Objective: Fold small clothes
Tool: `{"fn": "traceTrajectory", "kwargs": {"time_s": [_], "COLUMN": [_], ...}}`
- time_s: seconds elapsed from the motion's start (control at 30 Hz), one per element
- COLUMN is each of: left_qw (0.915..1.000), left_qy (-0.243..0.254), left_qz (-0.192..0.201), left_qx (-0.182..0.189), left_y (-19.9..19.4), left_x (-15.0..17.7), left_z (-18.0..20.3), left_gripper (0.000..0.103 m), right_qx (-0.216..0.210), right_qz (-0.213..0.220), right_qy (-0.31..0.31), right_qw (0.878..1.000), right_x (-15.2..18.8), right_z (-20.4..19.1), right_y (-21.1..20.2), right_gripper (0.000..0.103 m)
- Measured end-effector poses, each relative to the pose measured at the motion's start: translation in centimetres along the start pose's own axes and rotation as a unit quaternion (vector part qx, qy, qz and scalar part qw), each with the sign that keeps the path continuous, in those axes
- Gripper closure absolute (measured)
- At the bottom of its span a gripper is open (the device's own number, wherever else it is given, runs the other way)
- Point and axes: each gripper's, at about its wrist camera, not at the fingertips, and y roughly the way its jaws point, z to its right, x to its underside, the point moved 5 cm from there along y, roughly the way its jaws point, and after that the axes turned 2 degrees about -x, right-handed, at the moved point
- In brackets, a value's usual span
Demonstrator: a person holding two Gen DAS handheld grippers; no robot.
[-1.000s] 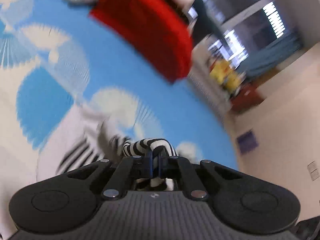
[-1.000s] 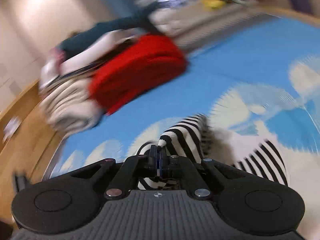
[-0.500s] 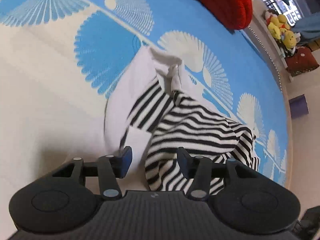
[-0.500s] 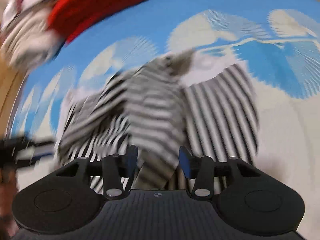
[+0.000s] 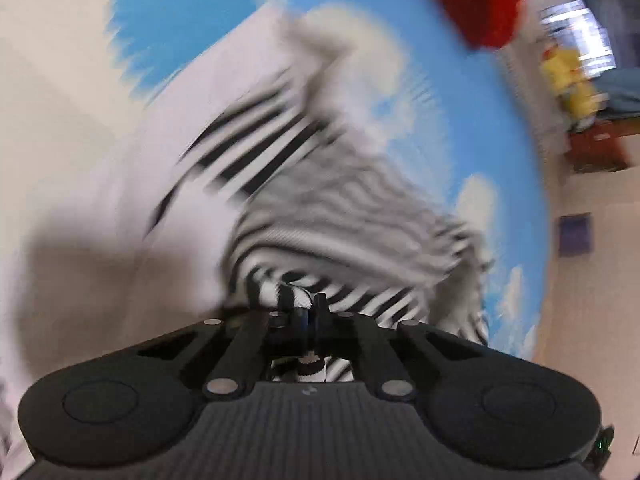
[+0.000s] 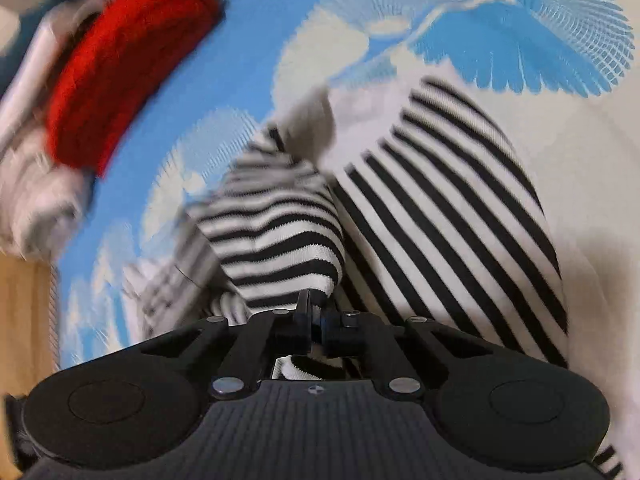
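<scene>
A black-and-white striped small garment [image 5: 340, 216] lies crumpled on a blue cloth with white fan shapes [image 5: 440, 100]. My left gripper [image 5: 306, 314] is shut on a fold of its striped edge, close to the surface. In the right wrist view the same garment [image 6: 440, 216] spreads to the right, and a folded-over striped flap [image 6: 280, 240] rises toward my right gripper [image 6: 314, 308], which is shut on that flap's near hem. Striped fabric shows behind both pairs of jaws. The left view is blurred.
A red knitted garment [image 6: 120, 80] lies at the far side, also seen as a red patch [image 5: 476, 0]. Folded light clothes [image 6: 36, 192] are stacked beside it. A wooden surface [image 6: 24, 312] lies past the cloth's left edge. Yellow toys [image 5: 568, 80] sit beyond the surface.
A second ago both grippers held the striped garment; half a second ago both stood open over it. Now both are lower and shut on its near edge.
</scene>
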Motion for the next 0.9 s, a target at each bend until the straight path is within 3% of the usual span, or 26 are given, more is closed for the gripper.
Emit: {"fn": "traceTrajectory", "kwargs": {"time_s": [0.07, 0.13, 0.17, 0.2, 0.23, 0.27, 0.33, 0.37, 0.4, 0.47, 0.53, 0.63, 0.7, 0.8, 0.9], "left_qw": [0.9927, 0.969, 0.9594, 0.9552, 0.9585, 0.9684, 0.9952, 0.9992, 0.9979, 0.9956, 0.9966, 0.9948, 0.9896, 0.9802, 0.9661], "left_qy": [0.035, 0.067, 0.077, 0.079, 0.076, 0.068, 0.047, 0.038, 0.021, -0.031, -0.003, 0.045, 0.091, 0.166, 0.236], "left_qz": [0.078, 0.156, 0.174, 0.18, 0.173, 0.149, 0.048, -0.008, -0.047, -0.072, -0.061, -0.057, -0.062, 0.013, 0.071], "left_qx": [0.085, 0.179, 0.208, 0.221, 0.214, 0.188, 0.071, 0.009, -0.039, -0.051, -0.055, -0.072, -0.093, -0.107, -0.077], "left_y": [-2.5, -6.1, -7.5, -8.1, -8.0, -7.1, -3.6, -1.9, -0.7, -0.2, -0.6, -0.6, -0.2, -2.5, -4.6], "left_x": [-1.3, -2.1, -2.3, -2.4, -2.4, -2.5, -1.9, -1.1, -0.2, 0.5, 0.0, -0.3, -0.2, -1.2, -1.1], "left_z": [2.4, 4.4, 4.7, 4.7, 4.2, 3.4, 0.7, -1.0, -3.2, -5.6, -4.9, -3.6, -2.7, -0.8, 1.5], "left_gripper": [0.101, 0.101, 0.101, 0.101, 0.101, 0.101, 0.101, 0.101, 0.101, 0.101, 0.1, 0.095, 0.069, 0.067, 0.067], "right_qx": [-0.055, -0.138, -0.164, -0.178, -0.184, -0.179, -0.112, -0.046, 0.021, 0.086, 0.082, 0.088, 0.105, 0.141, 0.153], "right_qz": [0.057, 0.152, 0.19, 0.219, 0.231, 0.231, 0.184, 0.131, 0.069, -0.014, -0.035, -0.019, -0.014, 0.032, 0.102], "right_qy": [0.014, 0.006, -0.005, -0.013, -0.013, -0.005, 0.001, -0.01, -0.015, 0.033, 0.063, 0.002, -0.009, -0.053, -0.154], "right_qw": [0.997, 0.979, 0.968, 0.959, 0.955, 0.956, 0.977, 0.99, 0.997, 0.996, 0.994, 0.996, 0.994, 0.988, 0.971], "right_x": [-1.2, -2.5, -2.9, -3.0, -3.0, -3.0, -2.7, -2.2, -1.3, 0.8, 1.6, 0.9, 0.7, 0.5, 0.1], "right_z": [-0.7, -2.0, -2.4, -2.6, -2.4, -1.9, -0.7, 0.2, 1.5, 4.7, 5.7, 4.1, 3.9, 3.3, 0.3], "right_y": [-2.3, -6.2, -7.8, -9.2, -10.0, -10.2, -8.5, -6.7, -4.8, -2.4, -1.9, -2.7, -2.9, -3.7, -4.7], "right_gripper": [0.1, 0.1, 0.1, 0.1, 0.1, 0.1, 0.1, 0.1, 0.1, 0.1, 0.1, 0.1, 0.092, 0.069, 0.065]}}
